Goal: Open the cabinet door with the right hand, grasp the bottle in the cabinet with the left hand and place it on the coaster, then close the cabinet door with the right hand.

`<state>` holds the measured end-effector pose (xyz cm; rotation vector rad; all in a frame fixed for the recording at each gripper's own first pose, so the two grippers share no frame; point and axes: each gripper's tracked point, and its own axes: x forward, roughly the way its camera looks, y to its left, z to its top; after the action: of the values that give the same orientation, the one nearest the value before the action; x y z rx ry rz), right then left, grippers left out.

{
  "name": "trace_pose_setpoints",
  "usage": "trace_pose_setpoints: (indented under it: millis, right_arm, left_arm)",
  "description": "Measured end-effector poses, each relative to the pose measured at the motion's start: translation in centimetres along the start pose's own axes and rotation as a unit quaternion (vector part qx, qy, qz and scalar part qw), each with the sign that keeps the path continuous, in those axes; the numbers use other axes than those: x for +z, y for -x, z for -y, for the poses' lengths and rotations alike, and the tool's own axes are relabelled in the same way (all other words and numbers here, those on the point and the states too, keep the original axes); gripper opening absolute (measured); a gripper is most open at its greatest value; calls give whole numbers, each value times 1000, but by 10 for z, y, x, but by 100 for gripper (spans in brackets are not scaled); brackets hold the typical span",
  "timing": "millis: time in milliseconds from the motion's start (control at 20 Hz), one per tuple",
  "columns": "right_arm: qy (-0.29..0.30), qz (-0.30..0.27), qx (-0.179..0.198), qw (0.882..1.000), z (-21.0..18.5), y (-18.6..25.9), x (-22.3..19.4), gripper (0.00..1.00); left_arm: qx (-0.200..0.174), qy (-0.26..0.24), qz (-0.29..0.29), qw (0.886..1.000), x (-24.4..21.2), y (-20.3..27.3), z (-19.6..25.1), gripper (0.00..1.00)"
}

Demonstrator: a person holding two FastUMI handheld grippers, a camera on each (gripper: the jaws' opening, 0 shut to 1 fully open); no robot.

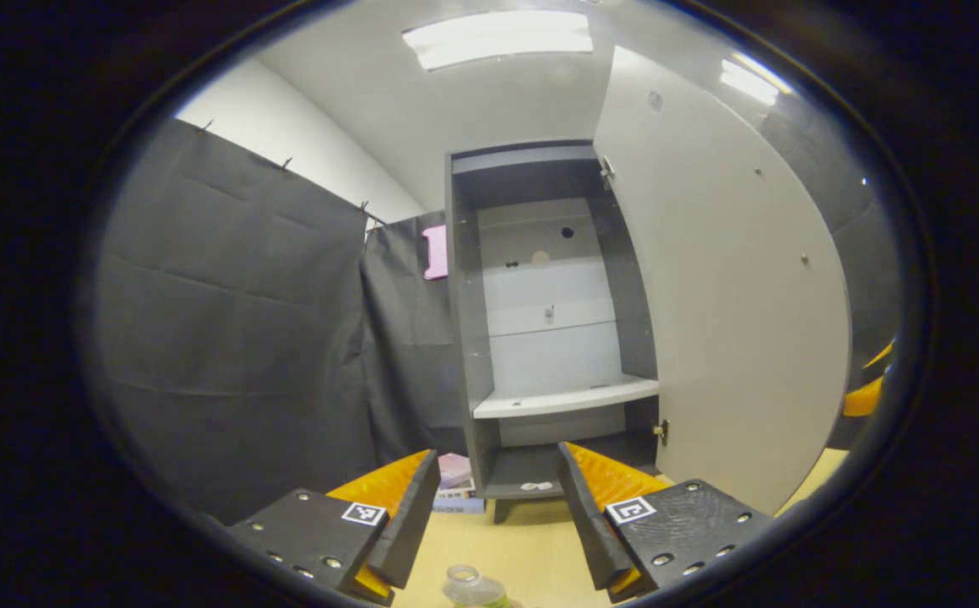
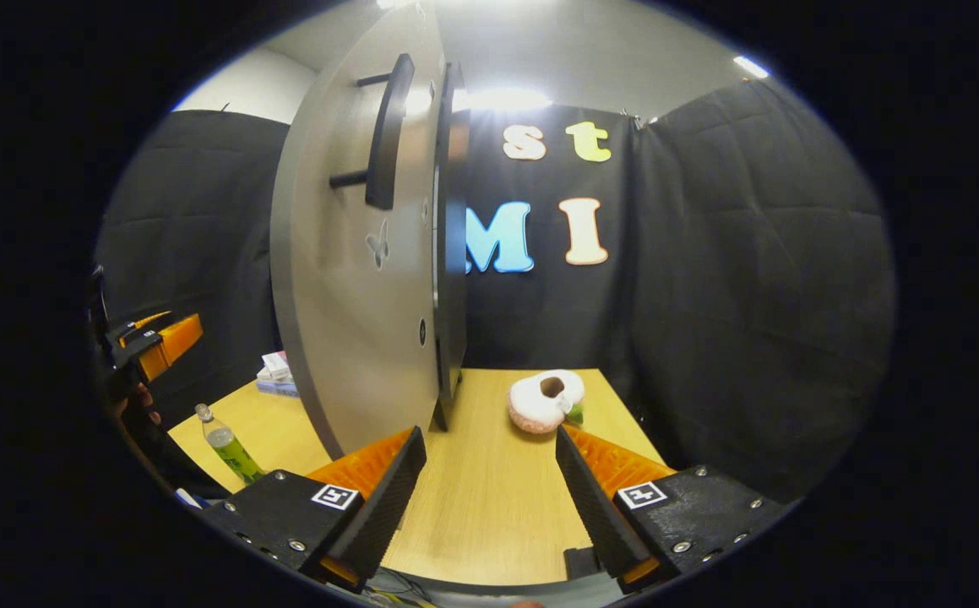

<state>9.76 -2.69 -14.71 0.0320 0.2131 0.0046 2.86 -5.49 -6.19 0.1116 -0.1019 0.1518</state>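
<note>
The grey cabinet (image 1: 464, 338) stands open, its door (image 1: 726, 321) swung out to the right. A clear bottle (image 2: 227, 443) of green drink stands upright on the wooden table (image 2: 489, 490), left of the door (image 2: 354, 295). In the left gripper view its cap (image 1: 468, 583) shows at the bottom edge, below and between the fingers. My left gripper (image 1: 497, 507) is open above it, apart from it. My right gripper (image 2: 489, 498) is open over the table, short of the door's edge and well below the black handle (image 2: 383, 127). The bottle's foot is hidden.
A white shelf (image 1: 565, 397) crosses the cabinet. A pale ring-shaped plush (image 2: 546, 401) lies on the table right of the door. Small boxes (image 2: 274, 376) sit at the table's far left. A hand holds the left gripper (image 2: 155, 338) at the far left.
</note>
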Motion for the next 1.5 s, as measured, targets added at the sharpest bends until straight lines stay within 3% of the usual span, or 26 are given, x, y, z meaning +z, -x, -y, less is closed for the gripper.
trace_pose_setpoints:
  millis: [50,150,250,300,650,800,1050,1100,1150,1200,1500]
  right_arm:
    - [-4,5,8,1000,-1,-3,9,95]
    - [-12,16,13,1000,5,-2,29,96]
    - [-20,32,16,999,9,-2,55,95]
    - [-25,42,19,999,11,-2,70,95]
    - [-104,99,77,987,1,1,171,93]
    - [-98,85,91,987,-9,7,183,93]
    - [-60,82,69,992,-14,14,181,92]
    - [-54,77,62,994,-15,15,178,92]
    - [-49,75,56,994,-15,16,177,92]
    - [-45,76,53,995,-18,17,179,92]
    - [-36,68,73,994,-51,19,179,92]
  left_arm:
    - [1,1,-1,1000,11,-2,1,79]
    - [-6,15,-3,1000,33,-7,9,84]
    - [-4,14,-2,1000,58,-10,11,84]
    - [-3,7,-3,1000,71,-10,12,78]
    - [3,14,-58,998,112,-5,21,79]
    - [-19,31,-74,997,119,-2,28,79]
    - [-61,26,-74,995,123,-8,31,85]
    - [-68,29,-75,994,122,-10,31,85]
    - [-71,32,-79,994,122,-11,30,79]
    - [-75,37,-82,993,122,-12,31,85]
    - [-89,49,-90,991,113,-18,31,79]
